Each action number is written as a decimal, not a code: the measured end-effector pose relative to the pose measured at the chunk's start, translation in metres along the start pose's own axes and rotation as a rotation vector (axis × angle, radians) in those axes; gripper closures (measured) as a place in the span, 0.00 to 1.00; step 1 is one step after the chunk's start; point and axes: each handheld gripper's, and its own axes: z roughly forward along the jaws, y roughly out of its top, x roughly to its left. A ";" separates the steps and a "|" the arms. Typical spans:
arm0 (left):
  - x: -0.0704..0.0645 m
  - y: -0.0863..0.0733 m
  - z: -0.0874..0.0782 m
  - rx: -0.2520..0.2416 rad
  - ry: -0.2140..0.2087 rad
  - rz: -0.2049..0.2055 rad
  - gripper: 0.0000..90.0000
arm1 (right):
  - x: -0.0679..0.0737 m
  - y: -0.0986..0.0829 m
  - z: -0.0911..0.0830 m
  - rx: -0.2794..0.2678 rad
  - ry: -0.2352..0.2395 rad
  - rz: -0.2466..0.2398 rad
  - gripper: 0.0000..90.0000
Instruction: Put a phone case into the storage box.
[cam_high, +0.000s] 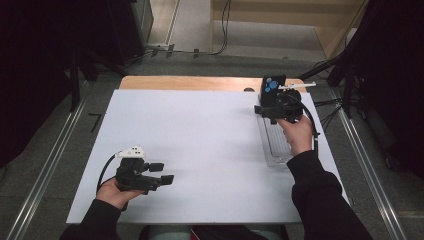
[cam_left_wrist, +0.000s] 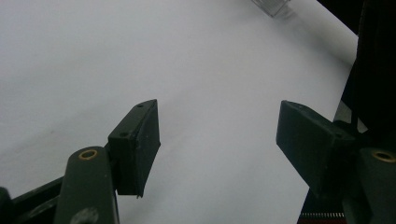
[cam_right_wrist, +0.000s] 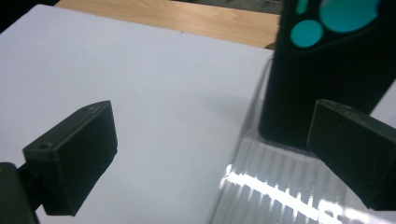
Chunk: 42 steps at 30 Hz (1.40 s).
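- A white table (cam_high: 200, 150) seen from above, with a strip of bare wood along its far edge and a person's two dark-sleeved forearms coming in from the near side.
- The left gripper (cam_high: 162, 179) sits low over the near left part of the table, held in the left hand (cam_high: 115, 192). In the left gripper view its jaws stand wide apart with nothing between them, over bare white surface.
- The right gripper (cam_high: 274, 116) is held by the right hand (cam_high: 296, 134) at the far right of the table, above a clear plastic tray (cam_high: 272, 147) that lies lengthwise along the right edge.
- A black box (cam_high: 274, 87) with round blue-green spots on its top stands upright at the far end of the tray.
- In the right gripper view the jaws are spread wide and hold nothing; the black box (cam_right_wrist: 322, 70) rises just beyond the right jaw, and the ribbed clear tray (cam_right_wrist: 271, 186) lies beneath it.
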 end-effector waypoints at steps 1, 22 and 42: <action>0.000 0.000 0.000 -0.001 -0.002 0.001 0.34 | 0.002 -0.001 -0.001 0.000 0.013 -0.006 0.00; 0.002 0.002 0.001 0.001 -0.017 0.005 0.34 | 0.028 -0.014 -0.002 -0.009 0.172 -0.080 0.20; 0.001 0.002 0.000 0.007 -0.036 0.009 0.34 | 0.056 -0.038 -0.005 0.083 0.278 -0.131 0.22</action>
